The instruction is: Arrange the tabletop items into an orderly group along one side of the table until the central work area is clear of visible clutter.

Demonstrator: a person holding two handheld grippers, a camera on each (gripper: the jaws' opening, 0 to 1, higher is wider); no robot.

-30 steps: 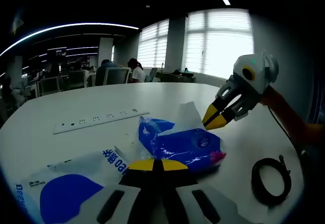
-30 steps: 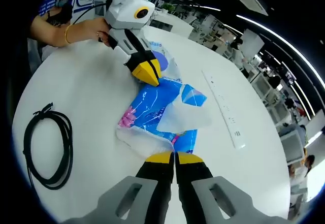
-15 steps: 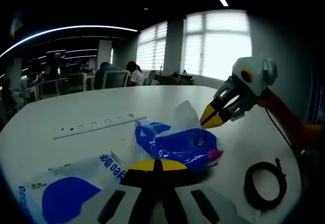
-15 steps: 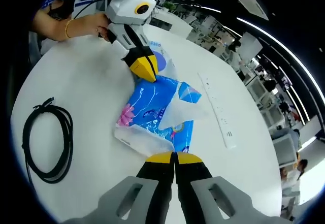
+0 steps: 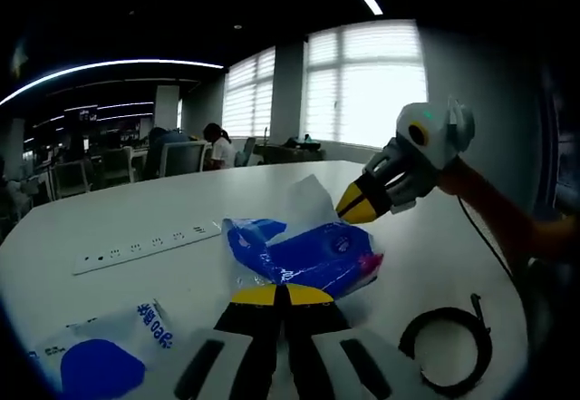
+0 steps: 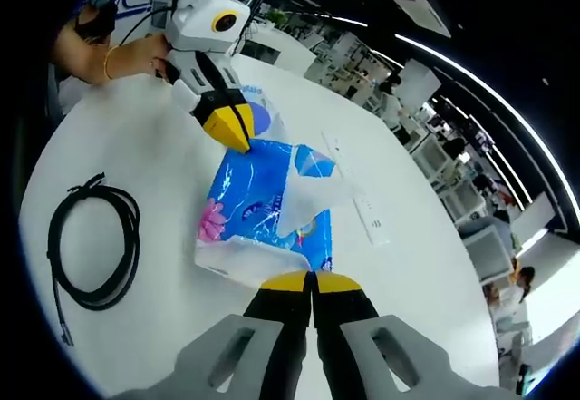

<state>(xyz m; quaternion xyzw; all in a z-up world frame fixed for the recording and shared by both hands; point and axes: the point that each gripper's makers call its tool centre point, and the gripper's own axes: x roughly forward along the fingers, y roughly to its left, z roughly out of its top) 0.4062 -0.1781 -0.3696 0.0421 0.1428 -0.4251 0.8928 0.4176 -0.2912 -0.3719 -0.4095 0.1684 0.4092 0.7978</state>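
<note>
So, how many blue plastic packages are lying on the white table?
2. The blue tissue pack lies between the two grippers; the blue-and-white bag lies near the left gripper view's lower left edge. Others may be hidden.

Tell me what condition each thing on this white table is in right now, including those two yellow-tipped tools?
Left tool: shut, tips at the tissue pack's edge.
Right tool: shut, tips at the pack's opposite edge.
Blue tissue pack: lying flat, a tissue sticking up from it.
Black cable: coiled, lying loose.
White power strip: flat; whether anything is plugged in, cannot tell.
Blue-and-white plastic bag: flat, crumpled.
</note>
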